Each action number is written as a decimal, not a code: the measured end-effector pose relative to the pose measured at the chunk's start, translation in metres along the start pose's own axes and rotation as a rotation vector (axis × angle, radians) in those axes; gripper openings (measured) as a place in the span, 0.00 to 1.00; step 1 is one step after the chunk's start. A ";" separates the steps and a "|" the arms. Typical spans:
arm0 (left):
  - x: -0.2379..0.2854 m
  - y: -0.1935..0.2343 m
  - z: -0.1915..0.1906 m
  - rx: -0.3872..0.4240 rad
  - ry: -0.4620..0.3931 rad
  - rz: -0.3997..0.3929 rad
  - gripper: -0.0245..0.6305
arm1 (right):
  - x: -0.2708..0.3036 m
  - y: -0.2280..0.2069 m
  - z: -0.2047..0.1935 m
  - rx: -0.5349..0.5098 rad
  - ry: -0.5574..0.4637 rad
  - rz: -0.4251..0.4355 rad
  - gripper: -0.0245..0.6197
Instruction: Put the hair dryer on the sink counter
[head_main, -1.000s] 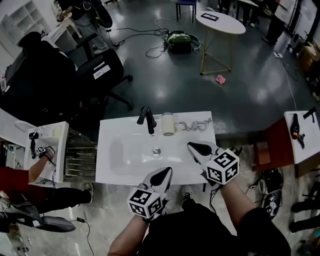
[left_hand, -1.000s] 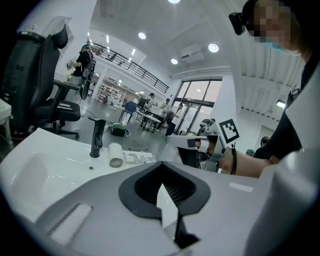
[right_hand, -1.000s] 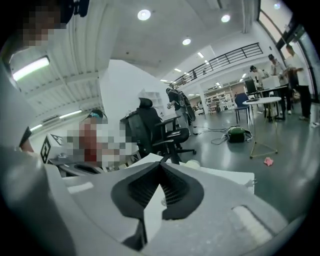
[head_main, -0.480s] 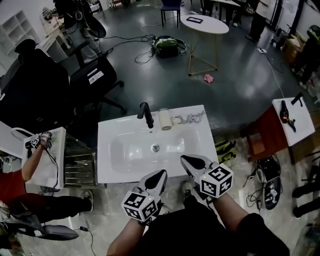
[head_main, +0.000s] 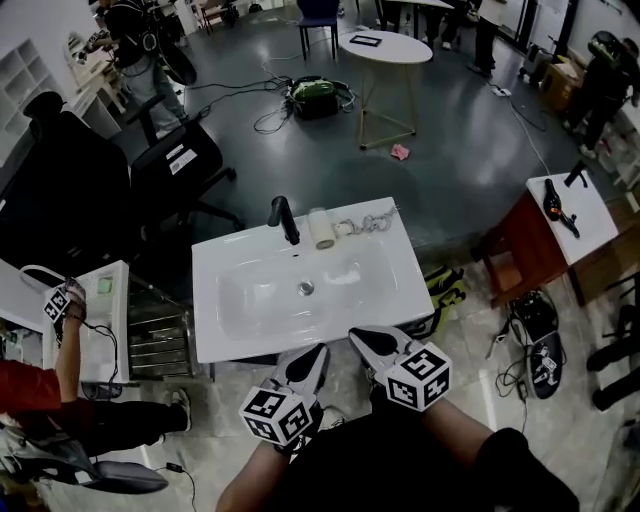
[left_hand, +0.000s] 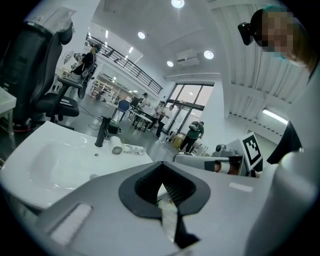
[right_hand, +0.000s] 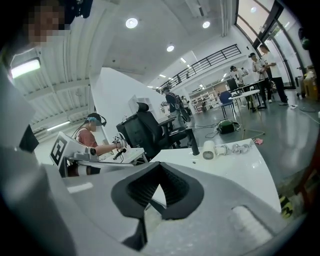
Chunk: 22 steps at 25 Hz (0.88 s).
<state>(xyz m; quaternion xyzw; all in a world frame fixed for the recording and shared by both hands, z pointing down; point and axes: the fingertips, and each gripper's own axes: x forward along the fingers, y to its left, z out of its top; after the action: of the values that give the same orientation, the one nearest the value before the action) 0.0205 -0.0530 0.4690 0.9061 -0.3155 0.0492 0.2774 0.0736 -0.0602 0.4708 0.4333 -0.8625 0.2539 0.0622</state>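
Grippers hover side by side at the near edge of the white sink counter (head_main: 400, 285), over the floor rather than over the basin. The left gripper (head_main: 310, 360) has its jaws clenched together with nothing between them, and its own view shows only a sliver of floor through the notch behind the pads. The right gripper (head_main: 365, 338) is likewise clamped on nothing, its tips just past the counter's front rim. Each carries its marker cube toward the person's body. The hair dryer (head_main: 320, 228), a pale cylinder, lies on its side at the back of the counter, just beside the black faucet (head_main: 283, 218), with its coiled cord (head_main: 368, 222) trailing toward the right rear corner. It is well apart from both grippers, with the whole basin between. A black office chair (head_main: 175, 160) stands behind the counter on the left, and a round white table (head_main: 385, 45) stands farther back on the dark floor. At the left edge another person's arm in a red sleeve (head_main: 30, 388) reaches up to a small white stand (head_main: 100, 325).
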 end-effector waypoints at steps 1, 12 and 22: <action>-0.004 -0.001 -0.002 -0.001 0.001 -0.001 0.04 | -0.002 0.005 -0.003 -0.001 -0.001 -0.006 0.04; -0.031 -0.007 -0.021 -0.003 0.014 -0.025 0.04 | -0.015 0.034 -0.028 -0.007 0.001 -0.048 0.04; -0.048 -0.012 -0.022 0.030 0.008 -0.038 0.04 | -0.015 0.053 -0.030 -0.025 -0.007 -0.038 0.04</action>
<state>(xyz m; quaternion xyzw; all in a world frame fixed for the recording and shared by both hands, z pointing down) -0.0086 -0.0073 0.4690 0.9158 -0.2965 0.0525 0.2659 0.0383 -0.0083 0.4719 0.4498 -0.8573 0.2405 0.0695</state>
